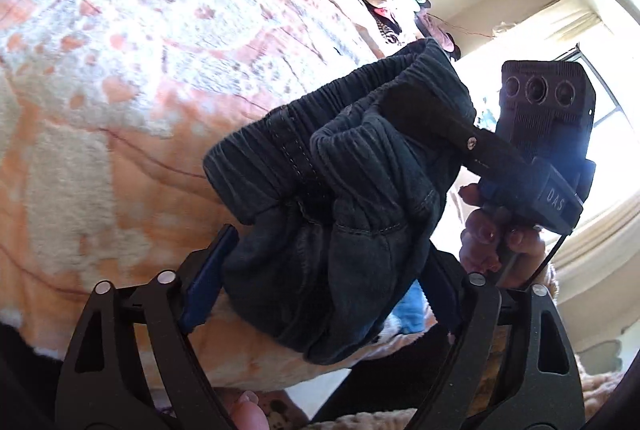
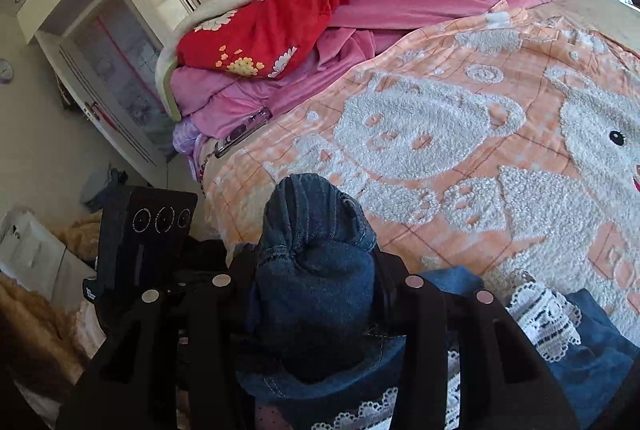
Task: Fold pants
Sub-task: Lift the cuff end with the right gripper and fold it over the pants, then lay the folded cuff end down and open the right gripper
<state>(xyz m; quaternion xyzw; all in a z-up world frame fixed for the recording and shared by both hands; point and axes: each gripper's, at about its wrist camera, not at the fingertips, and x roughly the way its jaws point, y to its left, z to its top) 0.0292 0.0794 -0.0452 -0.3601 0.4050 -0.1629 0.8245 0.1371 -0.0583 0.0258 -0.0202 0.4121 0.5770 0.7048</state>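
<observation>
A: The right gripper (image 2: 316, 290) clamps the bunched pants (image 1: 332, 198) above the bedspread (image 2: 460, 118); the left gripper (image 1: 320, 290) stands wide around them, pads apparently not pressing.

B: With only one bite, the denim could slip and unravel.

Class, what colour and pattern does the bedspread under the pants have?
Peach-orange bedspread with fluffy white cartoon animals; clearest in the right wrist view.
</observation>
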